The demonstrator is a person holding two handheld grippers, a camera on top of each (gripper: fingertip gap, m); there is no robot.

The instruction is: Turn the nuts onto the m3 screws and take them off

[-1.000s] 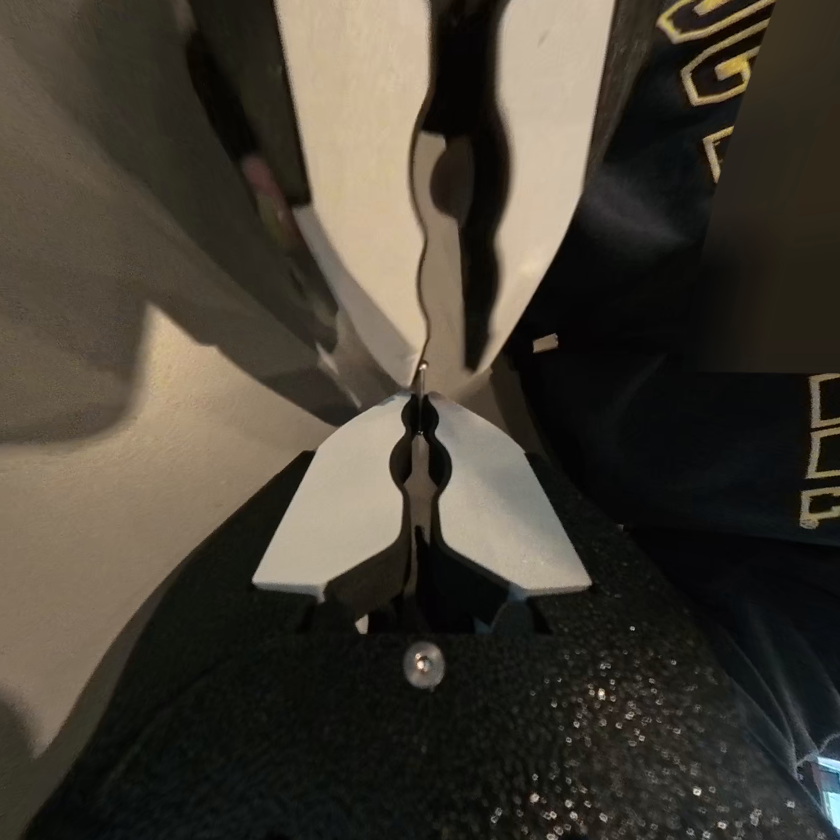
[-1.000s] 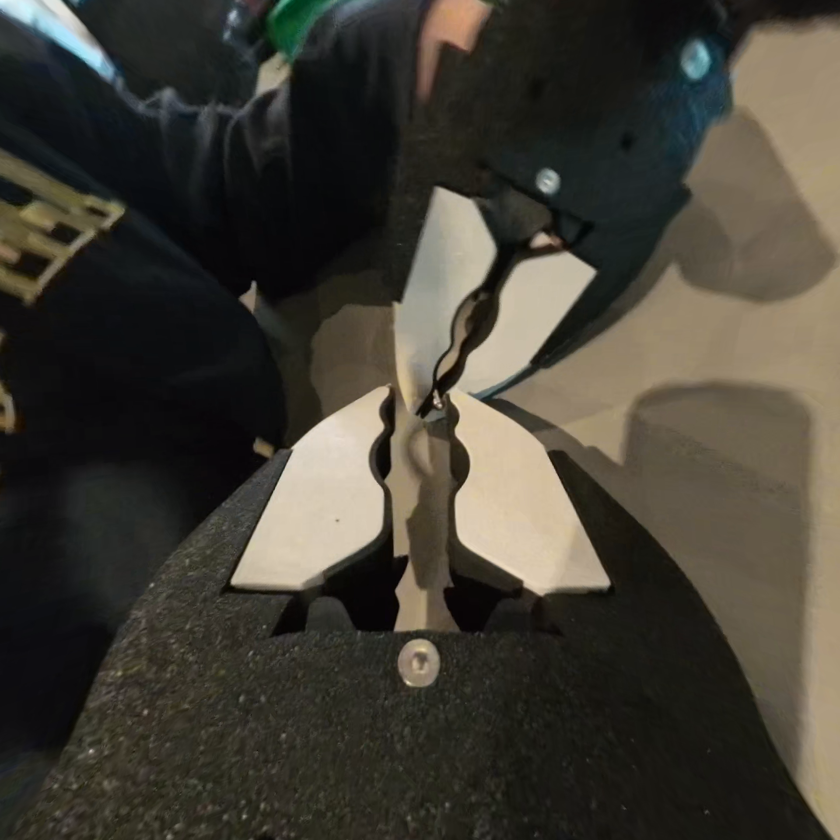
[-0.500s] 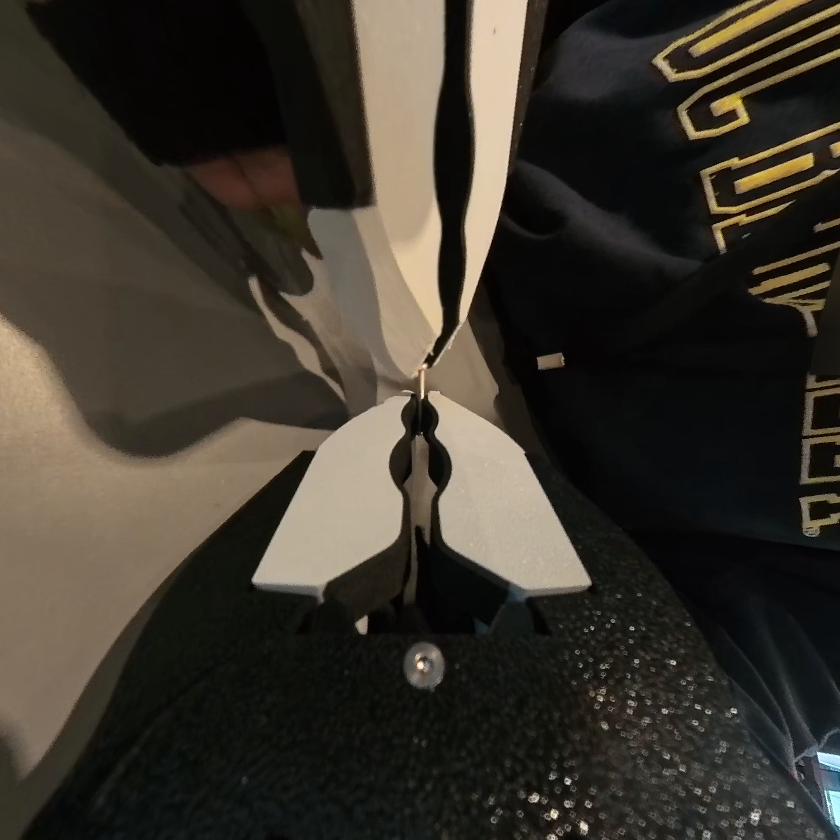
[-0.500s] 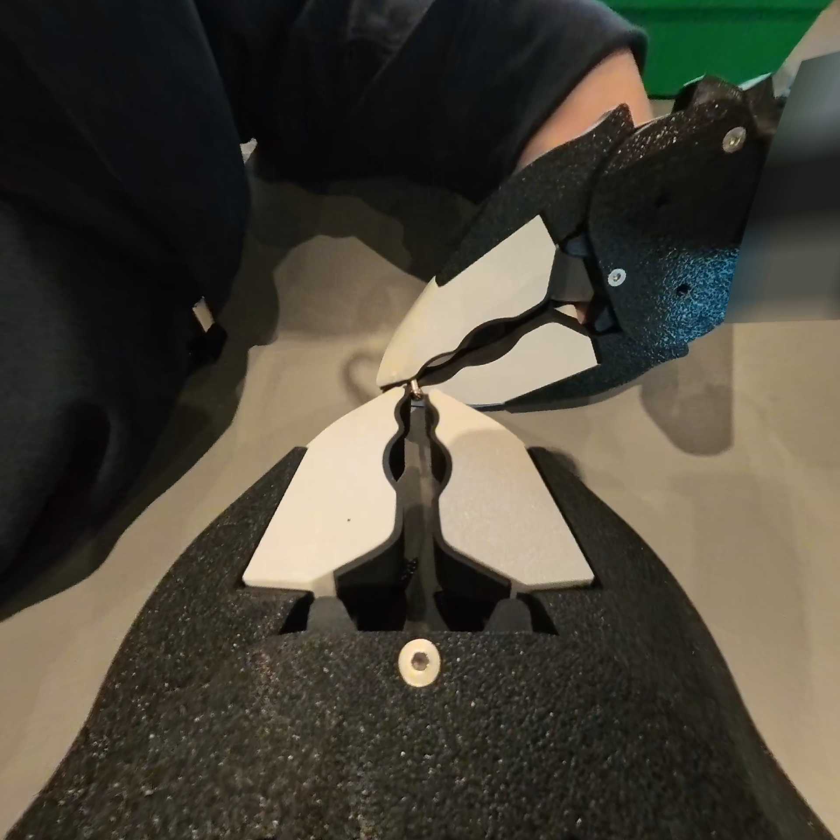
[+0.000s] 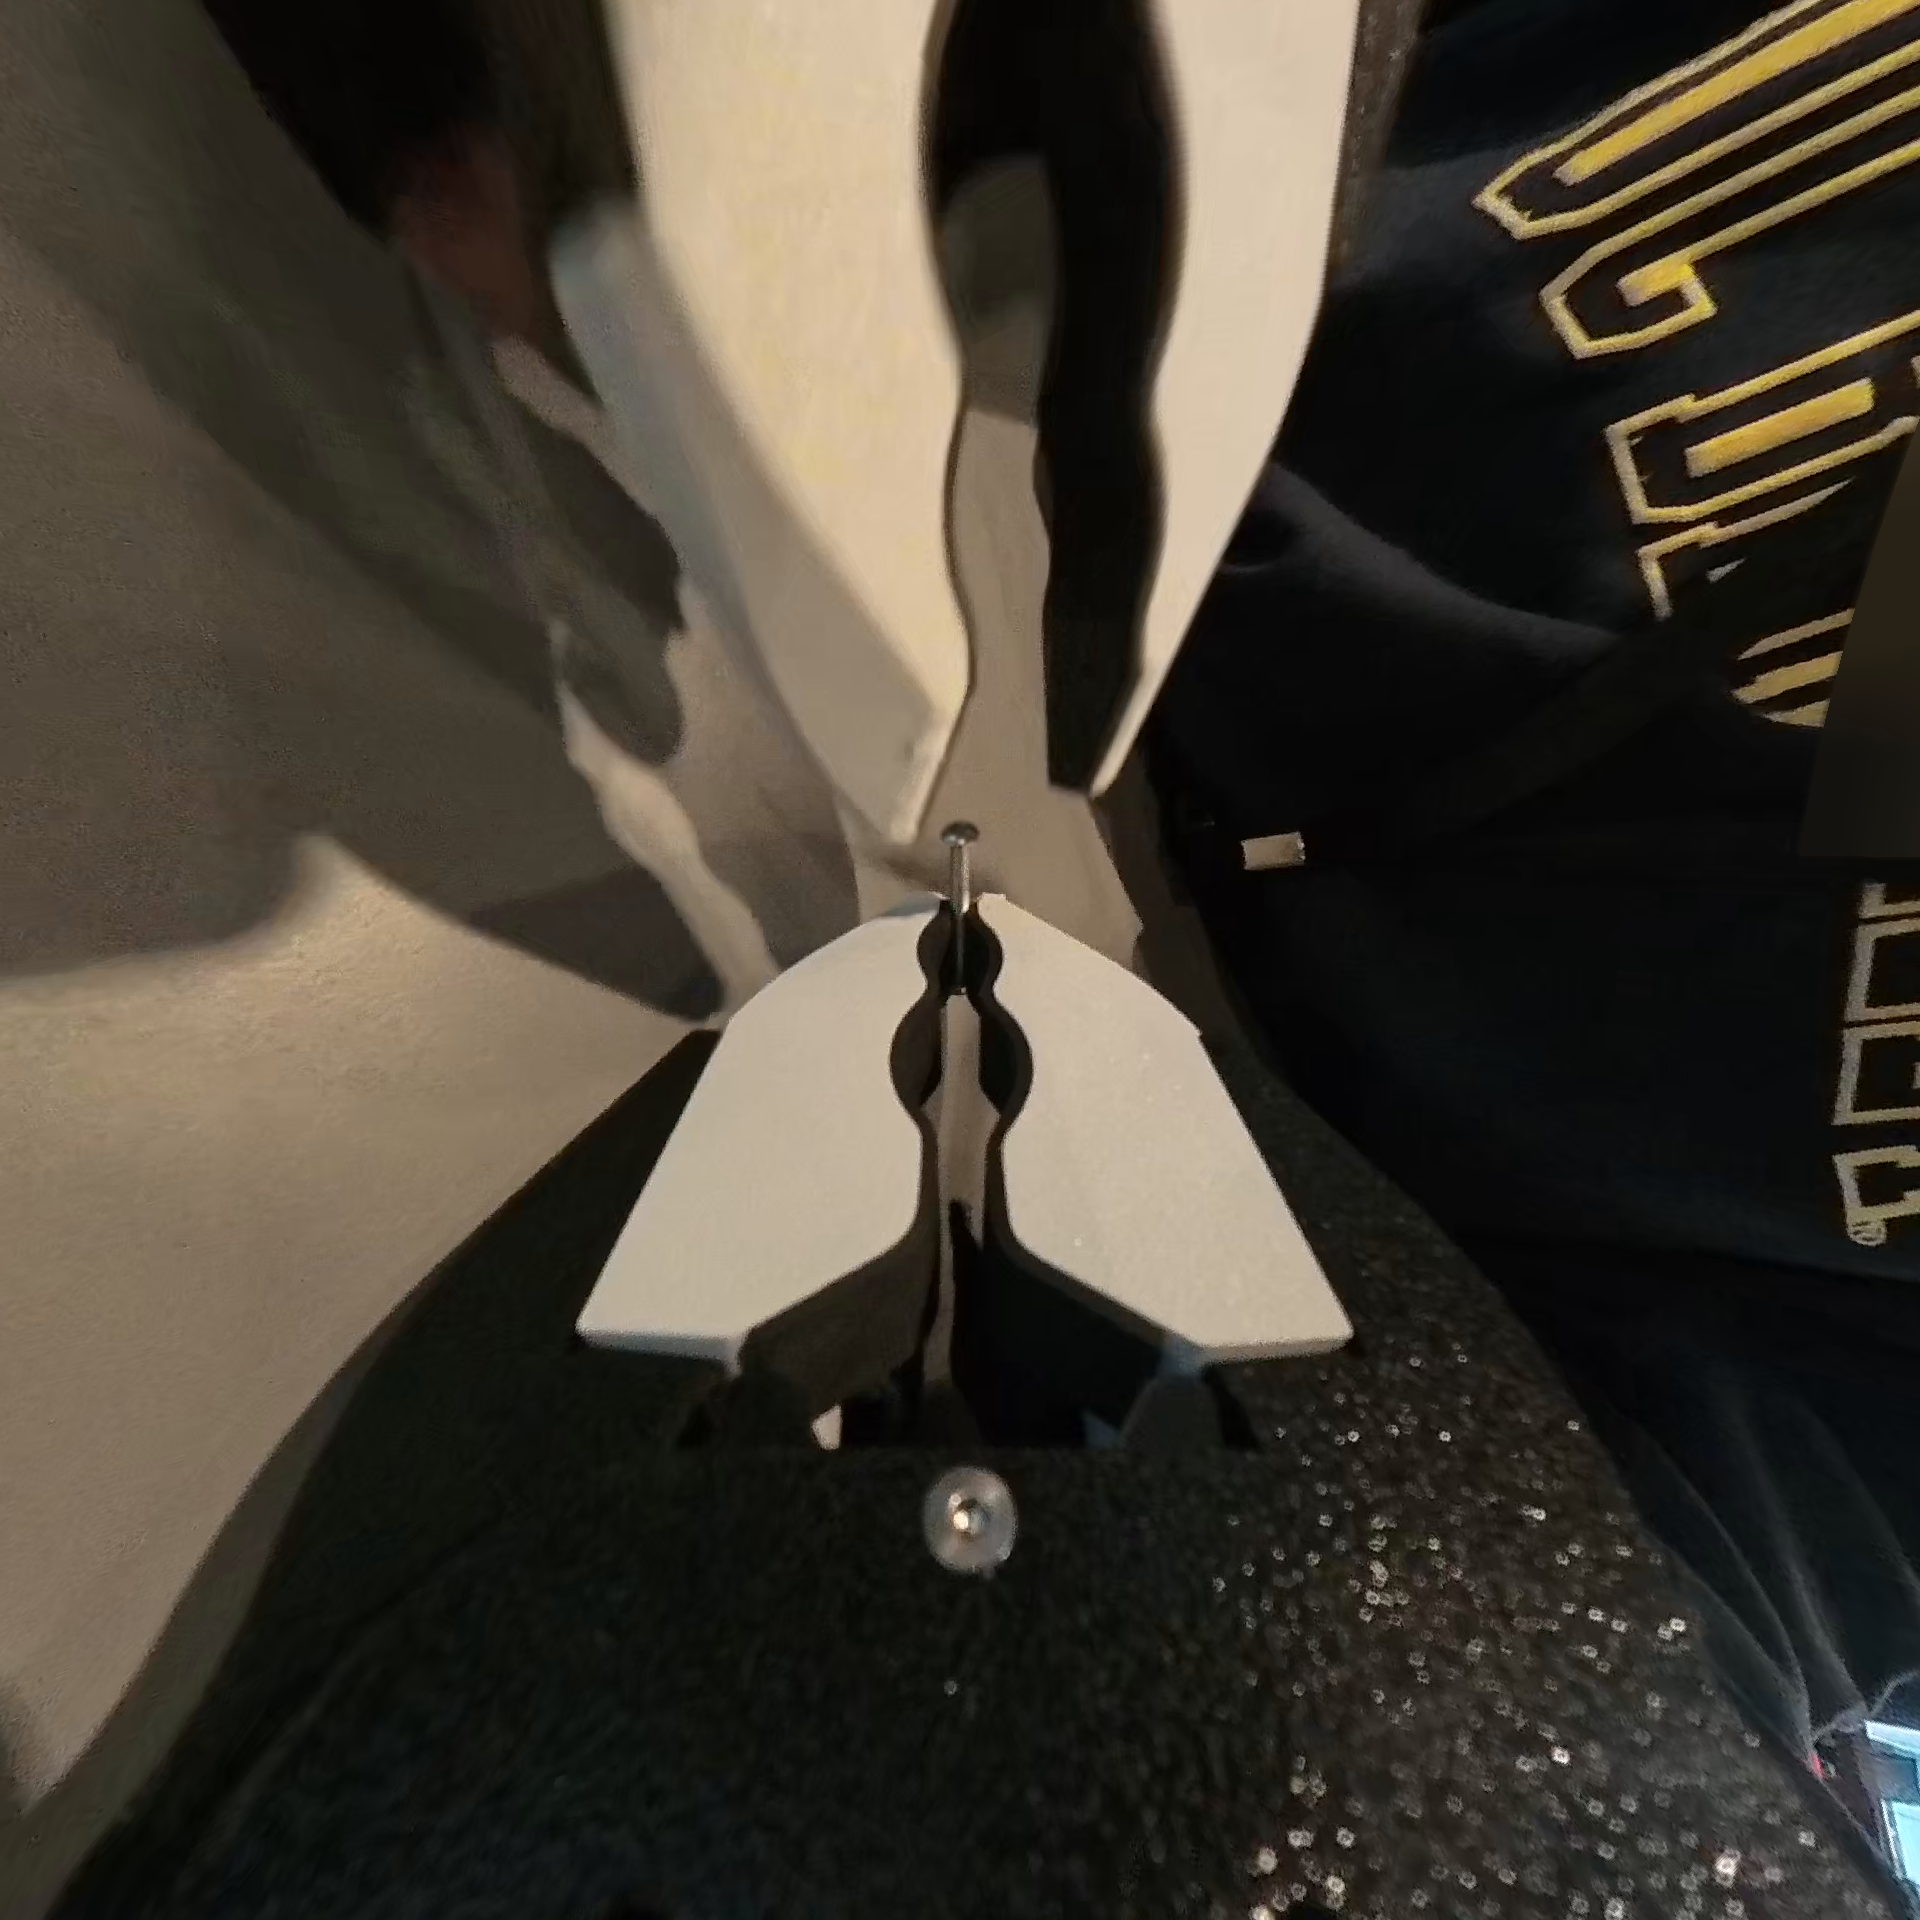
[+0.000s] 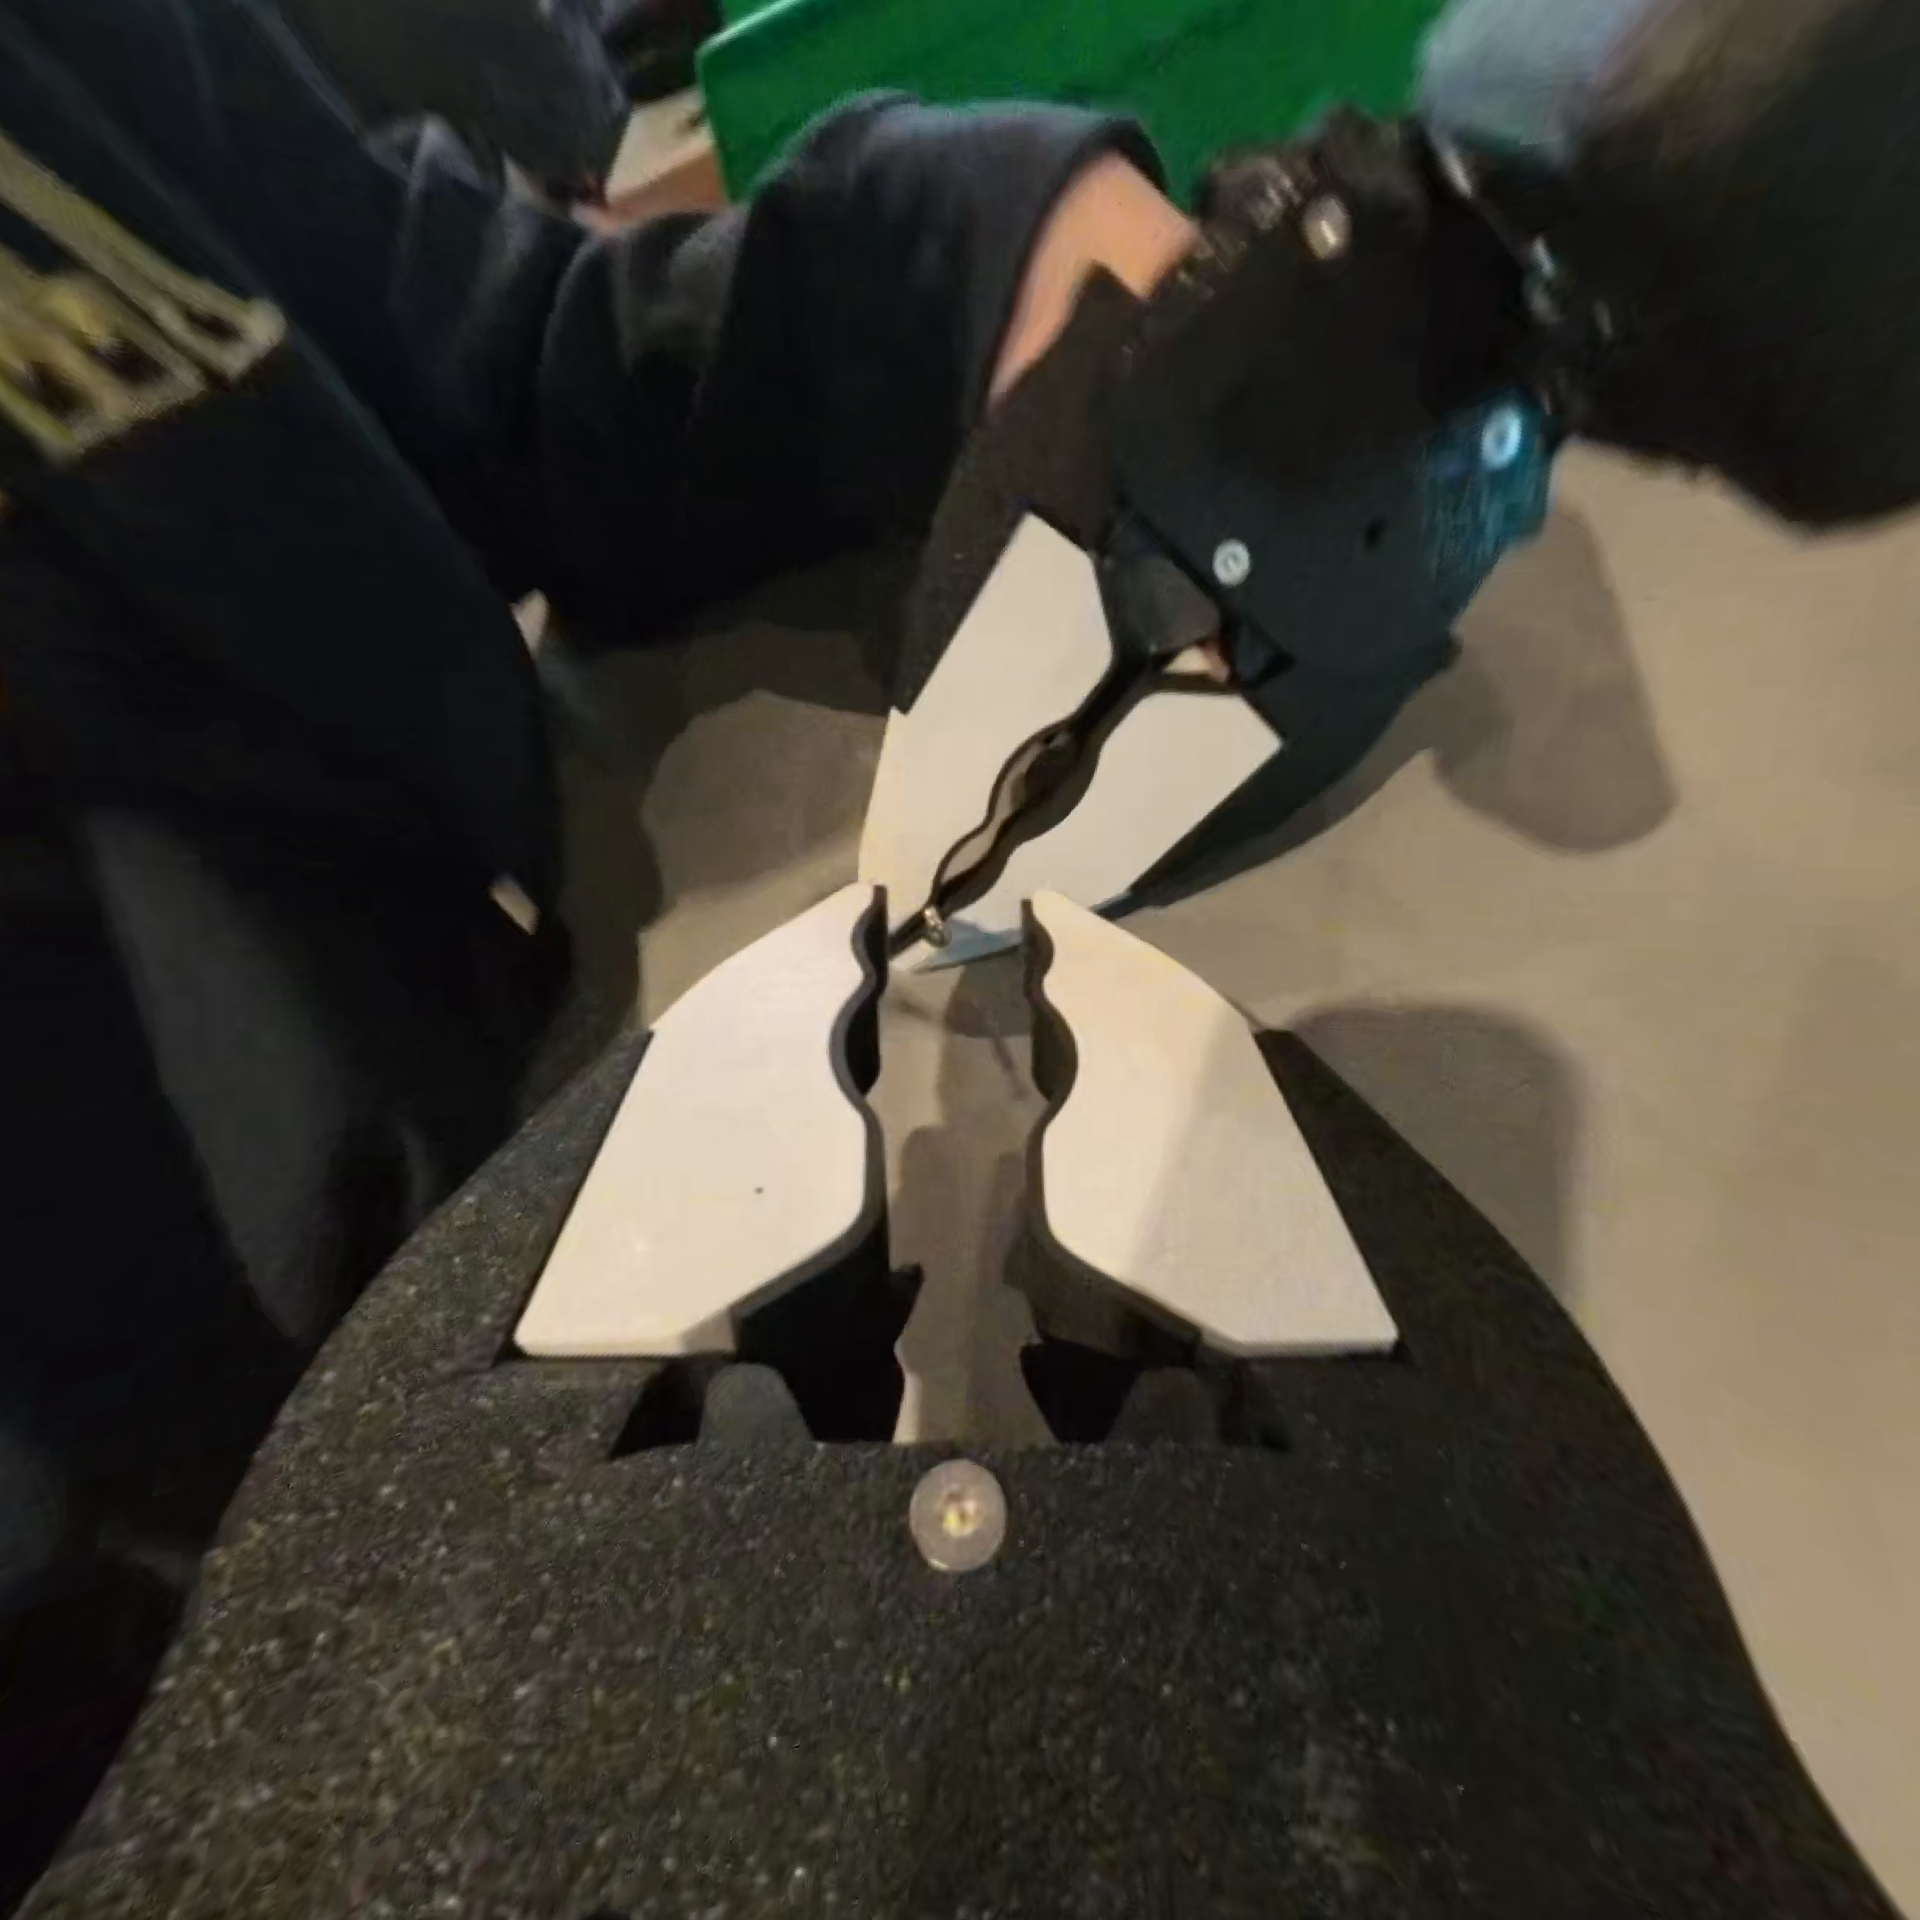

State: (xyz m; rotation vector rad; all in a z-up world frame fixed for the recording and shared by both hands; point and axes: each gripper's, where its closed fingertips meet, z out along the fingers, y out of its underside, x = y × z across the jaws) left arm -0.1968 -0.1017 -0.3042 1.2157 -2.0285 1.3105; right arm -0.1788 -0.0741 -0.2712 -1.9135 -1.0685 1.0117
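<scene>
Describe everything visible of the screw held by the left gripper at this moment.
The screw is thin, silvery and metallic, with a small rounded piece at its free end; whether that is the head or a nut cannot be told. The left gripper pinches its lower shaft between its white fingertips, so it sticks out straight ahead. In the right wrist view it points toward the open right gripper, close to its left finger; contact is unclear.

The right gripper (image 6: 956,914) holds its jaws parted, an open channel between them, above bare table (image 6: 1662,935). Just ahead, the left gripper (image 5: 961,906) and its pinched screw (image 5: 958,868) block the way; a dark sleeve (image 6: 727,343) crowds the left.
</scene>
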